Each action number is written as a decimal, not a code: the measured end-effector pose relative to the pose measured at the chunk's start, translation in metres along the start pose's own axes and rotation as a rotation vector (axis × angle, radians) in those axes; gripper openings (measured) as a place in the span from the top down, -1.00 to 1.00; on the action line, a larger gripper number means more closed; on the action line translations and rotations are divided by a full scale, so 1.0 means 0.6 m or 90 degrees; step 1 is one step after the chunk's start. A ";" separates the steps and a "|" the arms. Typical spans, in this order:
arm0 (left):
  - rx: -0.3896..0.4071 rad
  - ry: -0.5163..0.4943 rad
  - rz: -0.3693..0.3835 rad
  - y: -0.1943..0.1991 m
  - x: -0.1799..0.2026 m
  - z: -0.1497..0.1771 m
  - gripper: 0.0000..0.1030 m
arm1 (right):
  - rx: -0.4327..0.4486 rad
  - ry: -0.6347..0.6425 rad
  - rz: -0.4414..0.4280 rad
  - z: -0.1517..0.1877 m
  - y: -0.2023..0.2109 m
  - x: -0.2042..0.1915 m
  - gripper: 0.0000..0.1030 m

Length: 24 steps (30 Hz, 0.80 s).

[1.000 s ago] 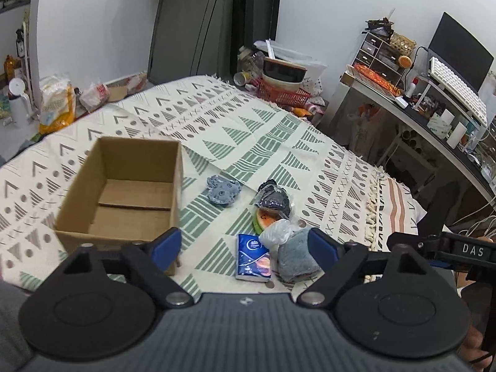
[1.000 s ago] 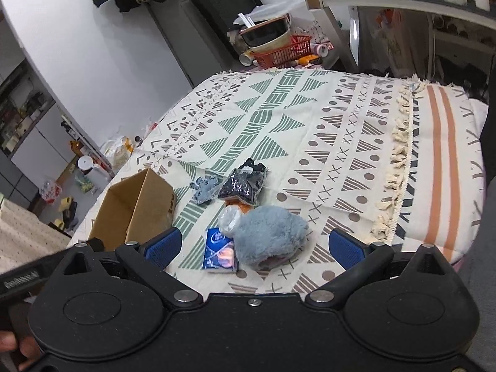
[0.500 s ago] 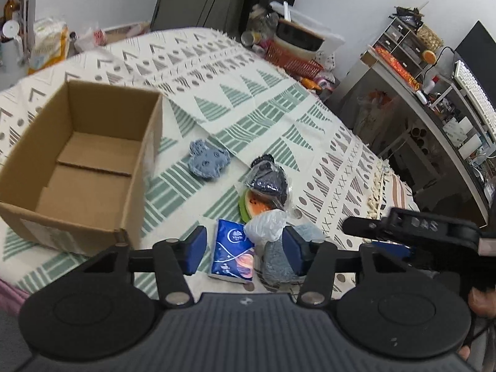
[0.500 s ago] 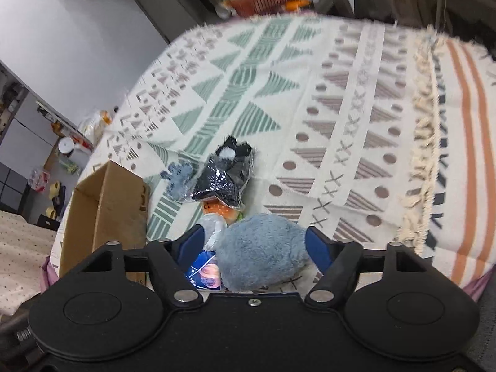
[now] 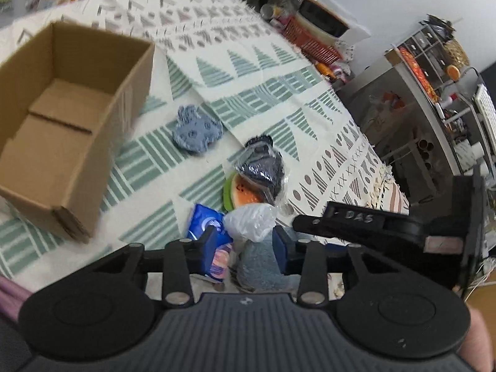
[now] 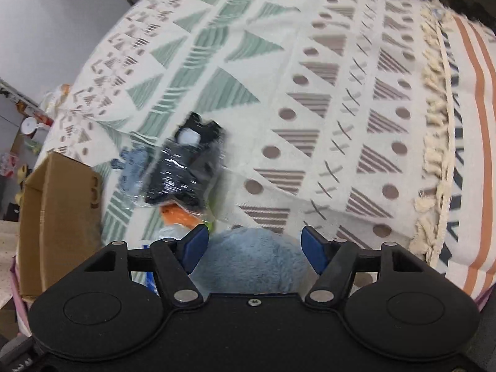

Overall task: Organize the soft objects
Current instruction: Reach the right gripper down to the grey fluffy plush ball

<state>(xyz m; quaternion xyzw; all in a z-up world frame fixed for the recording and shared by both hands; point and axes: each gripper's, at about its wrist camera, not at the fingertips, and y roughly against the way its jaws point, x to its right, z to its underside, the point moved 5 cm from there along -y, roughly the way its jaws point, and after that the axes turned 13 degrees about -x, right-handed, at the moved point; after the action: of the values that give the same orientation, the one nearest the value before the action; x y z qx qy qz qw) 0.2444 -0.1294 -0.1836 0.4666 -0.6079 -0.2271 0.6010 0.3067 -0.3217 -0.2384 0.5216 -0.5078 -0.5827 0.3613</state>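
Below, at the bottom centre of the right view, my right gripper (image 6: 254,246) straddles the fluffy blue plush (image 6: 248,257), fingers parted, not visibly pressing it. My left gripper (image 5: 245,243) is half open around a white plastic bag (image 5: 251,221). An empty cardboard box (image 5: 65,117) sits upper left.

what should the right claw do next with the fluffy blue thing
Probably close. The right claw is open with its fingers on either side of the fluffy blue plush, which lies between them on the patterned cloth. The cardboard box stands open and empty, ready to take it.
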 end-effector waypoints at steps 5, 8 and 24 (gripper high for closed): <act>-0.011 0.028 0.004 -0.021 0.007 0.005 0.34 | -0.007 -0.039 -0.025 0.022 0.006 0.014 -0.06; -0.020 0.045 0.007 -0.030 0.009 0.013 0.34 | -0.001 -0.059 -0.035 0.036 0.018 0.020 0.00; -0.071 0.068 0.022 -0.071 0.014 0.062 0.34 | 0.020 -0.226 -0.165 0.136 0.010 0.079 0.01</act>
<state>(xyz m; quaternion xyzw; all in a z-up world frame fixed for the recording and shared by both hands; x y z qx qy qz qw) 0.2235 -0.1670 -0.2214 0.4331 -0.5694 -0.2251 0.6615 0.2174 -0.3503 -0.2488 0.4773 -0.5011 -0.6989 0.1805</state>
